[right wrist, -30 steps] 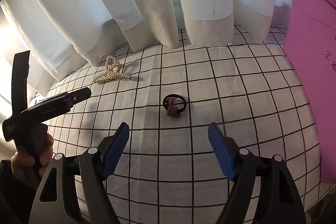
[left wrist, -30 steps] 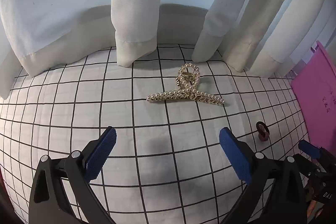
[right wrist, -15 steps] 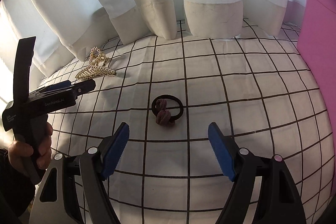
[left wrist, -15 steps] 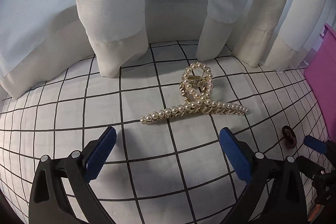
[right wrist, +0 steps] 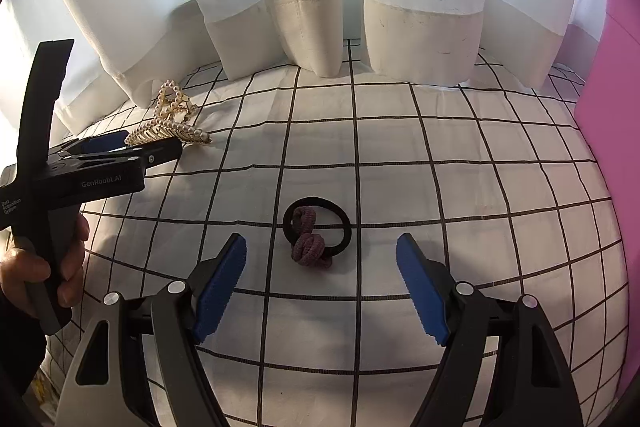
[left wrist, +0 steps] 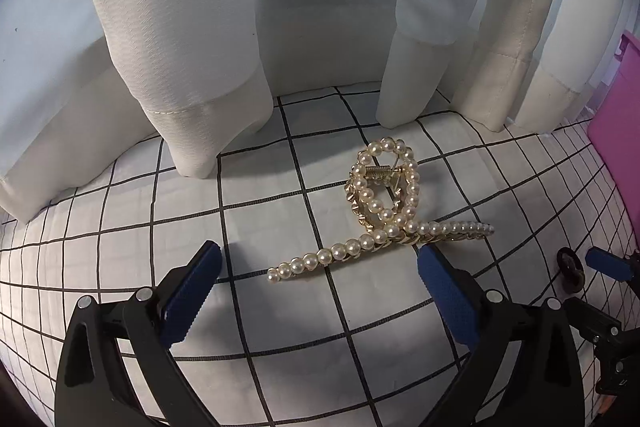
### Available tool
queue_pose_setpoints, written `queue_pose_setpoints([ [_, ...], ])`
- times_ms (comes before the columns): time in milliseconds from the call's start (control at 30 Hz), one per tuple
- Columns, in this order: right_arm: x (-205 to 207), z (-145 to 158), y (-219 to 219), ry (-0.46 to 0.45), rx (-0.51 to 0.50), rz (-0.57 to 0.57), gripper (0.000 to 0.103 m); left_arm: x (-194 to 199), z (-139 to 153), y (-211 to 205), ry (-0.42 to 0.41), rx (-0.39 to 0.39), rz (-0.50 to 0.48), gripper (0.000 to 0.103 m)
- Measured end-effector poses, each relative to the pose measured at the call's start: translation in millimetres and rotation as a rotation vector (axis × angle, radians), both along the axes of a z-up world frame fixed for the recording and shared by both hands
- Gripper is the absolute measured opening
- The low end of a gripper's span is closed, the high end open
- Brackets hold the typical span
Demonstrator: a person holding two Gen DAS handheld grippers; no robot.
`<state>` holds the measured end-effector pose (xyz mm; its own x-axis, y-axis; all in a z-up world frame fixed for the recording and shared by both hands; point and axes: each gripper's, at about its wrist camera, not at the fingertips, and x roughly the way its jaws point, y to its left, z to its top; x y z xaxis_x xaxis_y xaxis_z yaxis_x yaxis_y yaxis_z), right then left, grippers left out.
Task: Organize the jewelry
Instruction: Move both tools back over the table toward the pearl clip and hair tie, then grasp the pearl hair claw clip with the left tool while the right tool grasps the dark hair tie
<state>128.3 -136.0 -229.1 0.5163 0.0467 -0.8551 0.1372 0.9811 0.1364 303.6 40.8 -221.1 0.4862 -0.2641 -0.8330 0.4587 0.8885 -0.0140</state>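
The left gripper (left wrist: 318,267), jaws spread wide and grasping nothing, hovers low over a white cloth with a black grid (left wrist: 280,379), its blue pads (left wrist: 192,291) flanking the near end of a pearl-studded gold hair claw (left wrist: 384,211) that lies on the cloth just before the cream curtains (left wrist: 180,47). The right gripper (right wrist: 320,283), likewise released and empty, brackets a black hair tie with a mauve knot (right wrist: 316,237) lying flat on the cloth between and just ahead of its fingertips. A pink panel (right wrist: 612,155) stands at the cloth's right edge.
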Motion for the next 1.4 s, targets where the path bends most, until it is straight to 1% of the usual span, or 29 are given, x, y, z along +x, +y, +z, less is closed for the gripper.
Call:
queue_pose_setpoints([
  [133, 2.5, -0.7, 0.9, -0.007, -0.018, 0.005, 0.074, 2.5, 0.2, -11.1, -0.021, 0.006, 0.002, 0.097],
  [433, 6.5, -3.9, 9.6, -0.028, -0.094, 0.033, 0.074, 4.2, 1.6, -35.4, -0.023, 0.013, 0.047, 0.098],
  [533, 6.0, -5.5, 12.4, -0.038, -0.124, 0.05, 0.074, -0.7, -0.8, -29.7, -0.028, 0.009, 0.054, 0.095],
  [633, 7.5, -6.4, 11.9, -0.046, -0.125, 0.053, 0.073, -5.1, -1.2, -28.0, -0.031, 0.006, 0.058, 0.091],
  [667, 7.3, -6.5, 11.8, -0.049, -0.127, 0.054, 0.073, -7.9, -1.2, -26.8, -0.035, 0.006, 0.057, 0.088],
  [700, 8.0, -6.7, 11.8, -0.051, -0.128, 0.056, 0.073, -10.0, -1.5, -26.5, -0.041, 0.003, 0.054, 0.082],
  [733, 7.7, -6.3, 11.7, -0.056, -0.129, 0.06, 0.069, -11.5, -0.6, -27.8, -0.047, -0.001, 0.046, 0.077],
  [767, 8.3, -6.0, 13.1, -0.06, -0.134, 0.067, 0.064, -16.4, 2.1, -26.3, -0.053, -0.004, 0.037, 0.07],
  [800, 6.3, -4.8, 12.8, -0.065, -0.136, 0.079, 0.061, -18.8, 3.0, -27.8, -0.058, -0.005, 0.029, 0.063],
  [833, 6.7, -4.4, 14.9, -0.069, -0.138, 0.088, 0.056, -21.0, 3.4, -30.2, -0.063, -0.005, 0.022, 0.06],
  [867, 6.9, -4.0, 16.7, -0.073, -0.14, 0.096, 0.051, -22.5, 3.8, -31.6, -0.065, -0.008, 0.016, 0.054],
  [900, 7.7, -3.8, 18.7, -0.076, -0.139, 0.103, 0.049, -24.9, 3.9, -34.2, -0.067, -0.013, 0.013, 0.045],
  [933, 8.9, -4.1, 21.5, -0.079, -0.141, 0.107, 0.041, -28.1, 4.7, -38.6, -0.072, -0.014, 0.013, 0.04],
  [967, 8.8, -3.9, 22.7, -0.081, -0.148, 0.11, 0.029, -29.9, 3.9, -40.7, -0.072, -0.019, 0.009, 0.028],
  [1000, 8.8, -3.9, 24.0, -0.082, -0.156, 0.112, 0.024, -31.4, 3.6, -41.1, -0.072, -0.021, 0.007, 0.022],
  [1033, 8.9, -4.0, 23.7, -0.082, -0.158, 0.114, 0.022, -32.9, 3.7, -41.6, -0.073, -0.022, 0.005, 0.017],
  [1067, 9.0, -3.9, 22.8, -0.083, -0.15, 0.112, 0.02, -34.3, 4.0, -41.8, -0.074, -0.019, 0.004, 0.01],
  [1133, 8.0, -3.1, 19.9, -0.085, -0.133, 0.106, 0.017, -40.5, 5.8, -41.6, -0.08, -0.003, 0.015, 0.008],
  [1300, 3.9, -1.9, 14.1, -0.095, -0.102, 0.092, 0.017, -52.7, 12.0, -33.6, -0.061, -0.038, 0.031, 0.008],
  [1333, 2.6, -0.4, 13.5, -0.101, -0.097, 0.091, 0.017, -59.9, 15.2, -26.9, -0.058, -0.047, 0.035, 0.008],
  [1400, -2.3, 2.1, 11.1, -0.118, -0.084, 0.085, 0.017, -62.4, 18.2, -21.3, -0.051, -0.06, 0.042, 0.008],
])
